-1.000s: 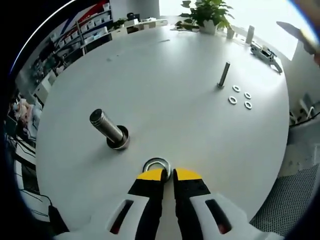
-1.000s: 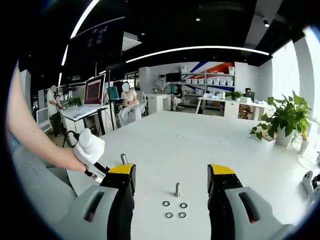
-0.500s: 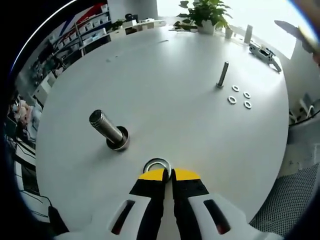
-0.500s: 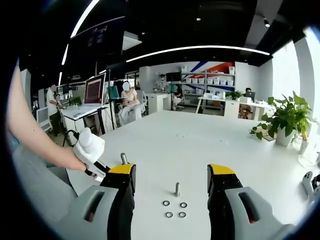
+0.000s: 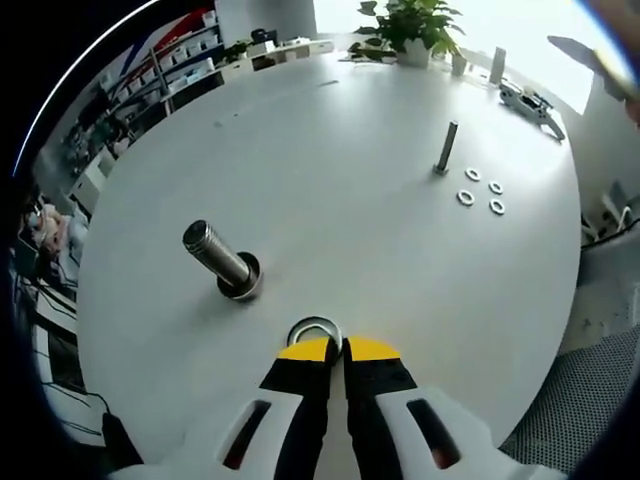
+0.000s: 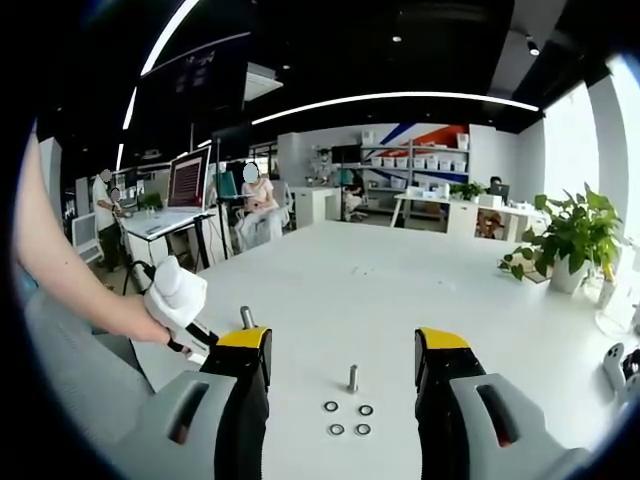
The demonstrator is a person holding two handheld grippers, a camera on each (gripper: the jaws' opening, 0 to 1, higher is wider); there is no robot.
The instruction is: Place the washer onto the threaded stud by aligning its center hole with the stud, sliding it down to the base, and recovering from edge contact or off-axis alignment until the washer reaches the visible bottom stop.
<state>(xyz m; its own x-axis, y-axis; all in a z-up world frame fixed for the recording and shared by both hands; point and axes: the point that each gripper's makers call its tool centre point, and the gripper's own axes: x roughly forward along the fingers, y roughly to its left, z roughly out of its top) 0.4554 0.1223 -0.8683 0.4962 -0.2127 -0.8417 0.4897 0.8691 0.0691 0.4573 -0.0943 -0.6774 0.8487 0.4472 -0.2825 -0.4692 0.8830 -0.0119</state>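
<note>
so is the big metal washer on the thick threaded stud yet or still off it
Off it. The large metal washer is pinched at the shut tips of the left gripper, apart from the thick threaded stud, which stands on the white table.

Shiny metal washer [image 5: 314,331], matt table [image 5: 330,200]

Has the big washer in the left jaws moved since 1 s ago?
No. The big washer sits clamped at the left gripper tips, as far from the large stud on the table as before; only the camera shifted slightly.
</note>
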